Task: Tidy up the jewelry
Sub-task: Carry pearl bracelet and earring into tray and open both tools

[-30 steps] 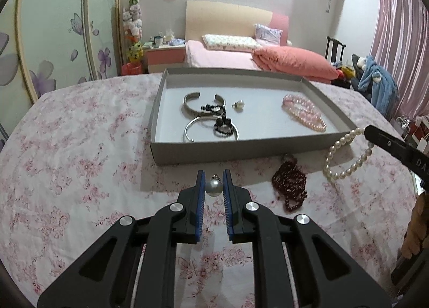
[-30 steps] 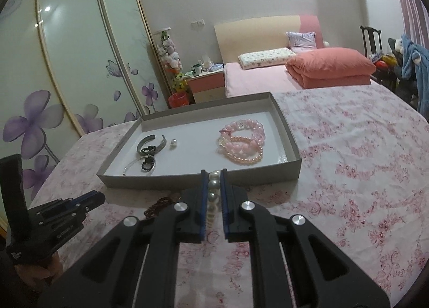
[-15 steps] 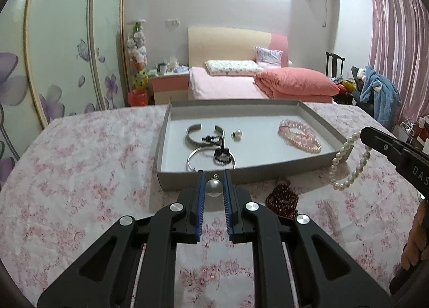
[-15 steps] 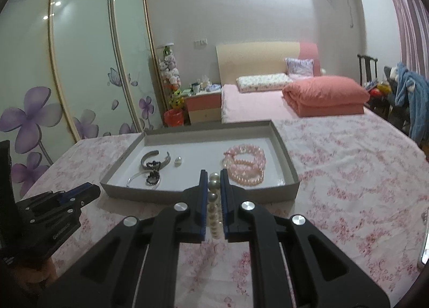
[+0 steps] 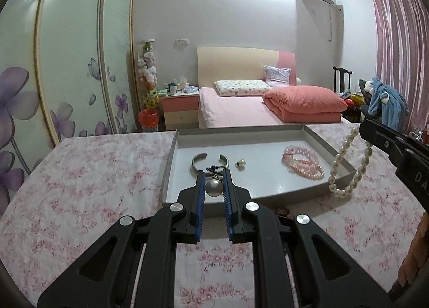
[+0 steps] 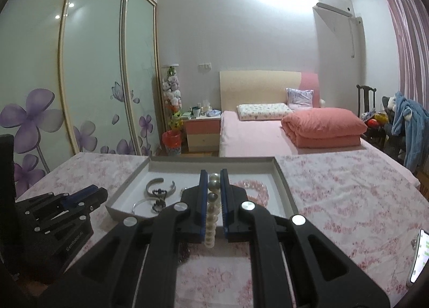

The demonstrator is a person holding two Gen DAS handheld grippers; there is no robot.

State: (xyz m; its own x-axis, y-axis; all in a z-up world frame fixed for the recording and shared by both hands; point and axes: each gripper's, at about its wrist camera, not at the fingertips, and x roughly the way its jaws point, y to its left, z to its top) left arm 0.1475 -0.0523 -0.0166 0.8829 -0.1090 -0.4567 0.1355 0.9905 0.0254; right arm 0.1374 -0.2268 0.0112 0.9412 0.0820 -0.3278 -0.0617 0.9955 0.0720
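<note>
My left gripper [image 5: 213, 176] is shut on a single pearl earring [image 5: 213, 187], held above the near wall of the grey tray [image 5: 317, 137]. My right gripper [image 6: 214, 174] is shut on a white pearl bracelet [image 6: 211, 222] that hangs down from it; the bracelet also shows in the left wrist view [image 5: 348, 171], just past the tray's right corner. In the tray lie a silver cuff [image 5: 197, 162], a black beaded piece [image 5: 213, 168], a second pearl earring [image 5: 240, 163] and pink bead bracelets [image 5: 303, 164].
The tray sits on a table with a pink floral cloth [image 5: 80, 187]. A dark red bead bracelet [image 5: 281, 210] lies on the cloth in front of the tray, mostly hidden. A phone [image 6: 418, 257] lies at the right edge. A bed and wardrobe stand behind.
Both grippers have risen and tilted up with their loads. The pearl earring is now over the tray's near wall, and the pearl bracelet hangs clear of the cloth.
</note>
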